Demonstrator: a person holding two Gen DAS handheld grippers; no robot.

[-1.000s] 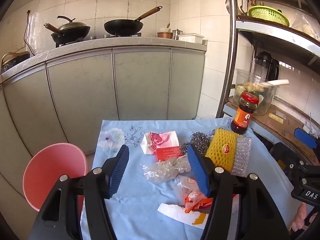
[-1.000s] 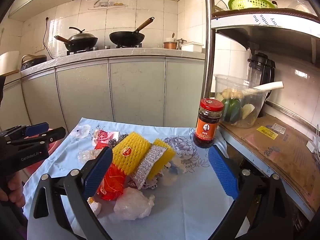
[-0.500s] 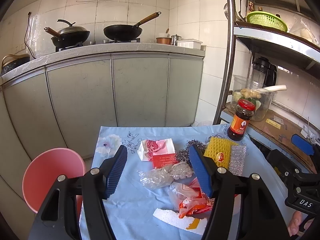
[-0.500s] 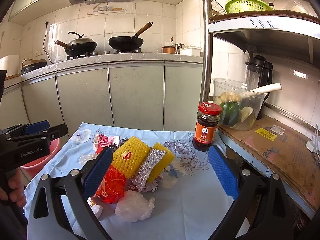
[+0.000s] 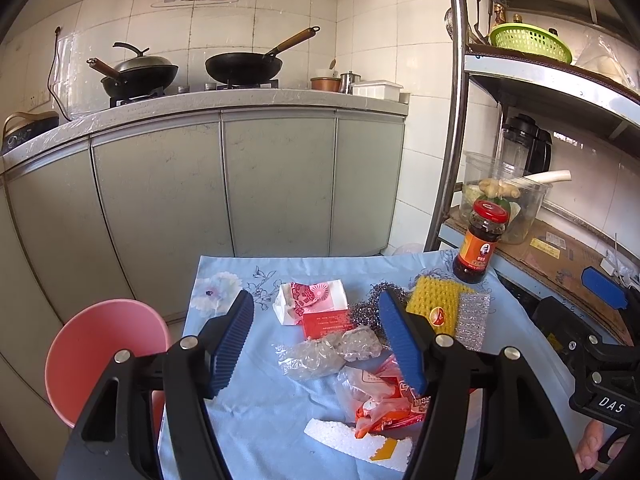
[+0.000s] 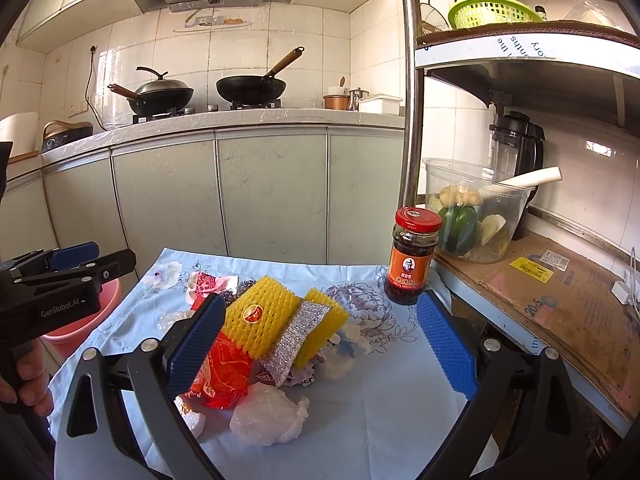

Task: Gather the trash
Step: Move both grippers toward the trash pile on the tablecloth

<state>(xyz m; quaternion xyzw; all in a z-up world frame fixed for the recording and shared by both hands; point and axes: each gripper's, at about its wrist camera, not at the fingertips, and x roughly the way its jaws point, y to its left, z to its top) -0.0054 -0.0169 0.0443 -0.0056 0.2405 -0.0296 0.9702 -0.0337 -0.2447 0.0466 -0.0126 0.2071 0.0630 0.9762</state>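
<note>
Left wrist view | we hold left tongs (image 5: 316, 338) and right tongs (image 6: 322, 344) gaping, empty | wrappers (image 5: 382, 398) all litter the bench (image 5: 224, 280) | pink bin (image 5: 100, 344) beside it; nothing collected.

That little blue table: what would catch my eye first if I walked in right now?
Probably the heap of litter in the middle of the blue table: yellow foam netting, a red wrapper and crumpled plastic. A red-capped sauce jar stands upright at the far right corner, and a pink bucket waits left of the table.
</note>
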